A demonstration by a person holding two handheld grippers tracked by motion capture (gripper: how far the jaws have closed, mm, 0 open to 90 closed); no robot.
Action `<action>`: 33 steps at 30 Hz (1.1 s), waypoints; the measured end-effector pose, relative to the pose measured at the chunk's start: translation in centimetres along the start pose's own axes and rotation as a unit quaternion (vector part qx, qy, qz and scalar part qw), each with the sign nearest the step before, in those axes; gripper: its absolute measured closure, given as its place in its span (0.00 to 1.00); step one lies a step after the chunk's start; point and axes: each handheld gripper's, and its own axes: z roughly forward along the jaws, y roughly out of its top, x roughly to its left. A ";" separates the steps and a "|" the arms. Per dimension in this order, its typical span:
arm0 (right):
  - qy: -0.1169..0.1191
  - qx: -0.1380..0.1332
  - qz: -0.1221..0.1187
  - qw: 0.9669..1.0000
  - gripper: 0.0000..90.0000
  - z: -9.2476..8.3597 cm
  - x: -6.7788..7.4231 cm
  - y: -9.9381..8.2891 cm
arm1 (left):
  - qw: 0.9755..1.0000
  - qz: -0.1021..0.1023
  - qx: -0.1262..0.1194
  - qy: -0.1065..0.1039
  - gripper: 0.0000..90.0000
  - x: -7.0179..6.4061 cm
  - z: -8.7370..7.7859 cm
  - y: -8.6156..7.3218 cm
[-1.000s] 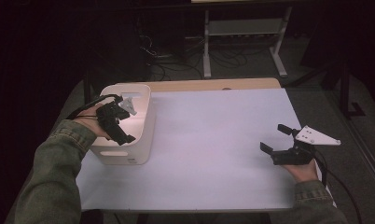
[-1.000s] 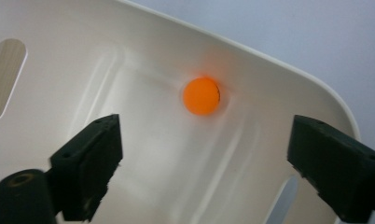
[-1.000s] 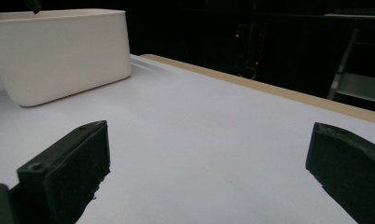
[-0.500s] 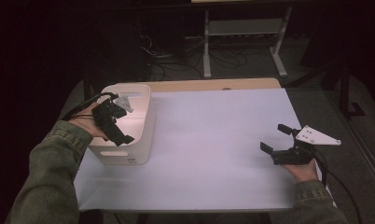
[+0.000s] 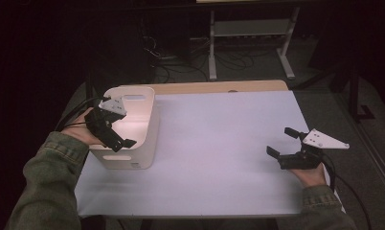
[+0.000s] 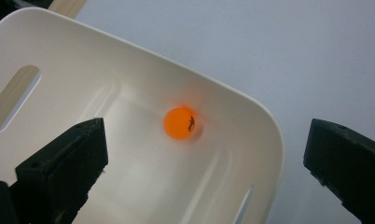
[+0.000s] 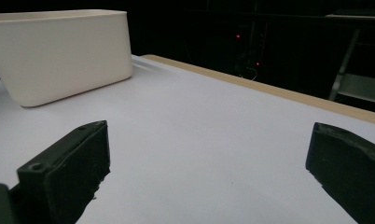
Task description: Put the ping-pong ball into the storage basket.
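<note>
Fingers on the left gripper (image 6: 204,154) are spread wide with nothing pinched, having just been opening, and the orange ball (image 6: 180,123) sits below and between them, clear of both pads, on the floor of the white bin (image 6: 251,100). From the high view that gripper (image 5: 115,135) hangs over the bin's near-left rim (image 5: 133,89). So the drop looks done to me: ball's in the bin, not in a grip. Over on the other side, the right gripper (image 5: 282,142) has its fingers apart too, empty, low over the bare white table (image 5: 219,143) with the bin (image 7: 59,51) well ahead of them. No other loose item on the table, so little seems left besides backing off.
</note>
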 end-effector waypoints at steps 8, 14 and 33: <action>0.000 0.000 0.002 1.000 0.00 0.0 0.0 0.0 | 0.999 -0.025 -0.042 0.017 0.00 -0.2 -0.5 -1.2; 0.000 0.000 0.001 1.000 0.00 0.0 0.0 0.0 | 0.997 -0.036 -0.064 0.025 0.00 -0.4 -0.7 -2.0; 0.001 0.000 0.000 1.000 0.00 0.0 0.0 0.0 | 0.984 -0.060 -0.159 0.050 0.00 -2.0 -0.7 -4.1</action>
